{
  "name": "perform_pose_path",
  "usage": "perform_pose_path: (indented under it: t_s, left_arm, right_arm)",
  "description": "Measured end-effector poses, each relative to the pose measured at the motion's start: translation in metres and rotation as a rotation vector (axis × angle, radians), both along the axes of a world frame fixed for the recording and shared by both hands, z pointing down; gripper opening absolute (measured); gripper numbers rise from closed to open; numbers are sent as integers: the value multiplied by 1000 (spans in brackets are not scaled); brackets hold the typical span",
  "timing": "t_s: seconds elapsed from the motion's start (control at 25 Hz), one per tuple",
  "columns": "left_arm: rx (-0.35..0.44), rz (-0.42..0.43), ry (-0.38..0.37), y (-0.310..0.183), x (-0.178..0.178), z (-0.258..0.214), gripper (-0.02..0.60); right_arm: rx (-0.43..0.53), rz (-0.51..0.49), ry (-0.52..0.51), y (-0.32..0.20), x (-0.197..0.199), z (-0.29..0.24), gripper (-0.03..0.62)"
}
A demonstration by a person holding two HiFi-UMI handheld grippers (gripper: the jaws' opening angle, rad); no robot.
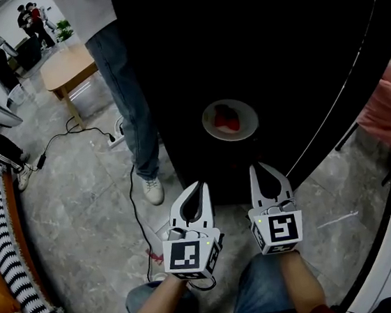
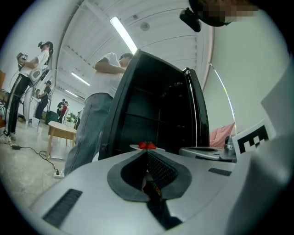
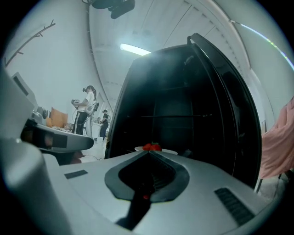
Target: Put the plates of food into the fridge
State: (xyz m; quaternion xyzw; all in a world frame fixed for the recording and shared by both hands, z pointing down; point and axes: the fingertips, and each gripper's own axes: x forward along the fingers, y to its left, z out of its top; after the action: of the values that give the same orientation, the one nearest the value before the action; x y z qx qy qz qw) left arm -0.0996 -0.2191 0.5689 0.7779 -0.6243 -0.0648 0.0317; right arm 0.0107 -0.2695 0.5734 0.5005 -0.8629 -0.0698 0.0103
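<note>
A white plate (image 1: 230,120) with red strawberries lies on a shelf inside the open black fridge (image 1: 274,45). It also shows just past the jaw tips as the plate (image 2: 147,146) in the left gripper view and the plate (image 3: 155,148) in the right gripper view. My left gripper (image 1: 201,185) and right gripper (image 1: 258,168) hang side by side in front of the fridge, below the plate and apart from it. Both are shut with nothing between the jaws. From their own cameras, the left gripper (image 2: 146,152) and right gripper (image 3: 149,152) point at the plate.
A person in jeans (image 1: 128,90) stands close at the fridge's left side. The fridge door (image 1: 363,56) stands open on the right. A power strip with cable (image 1: 115,139) lies on the floor, with a wooden table (image 1: 66,69) behind it. Pink cloth (image 1: 390,109) hangs at right.
</note>
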Motion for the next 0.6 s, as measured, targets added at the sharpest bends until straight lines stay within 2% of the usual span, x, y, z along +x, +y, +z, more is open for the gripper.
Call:
perform_pose_path:
  t_s: [0.6]
  left_arm:
    - [7,0,15,-2,1,-3,6]
  right_arm:
    - [-24,33,32,-39,-12,0,11]
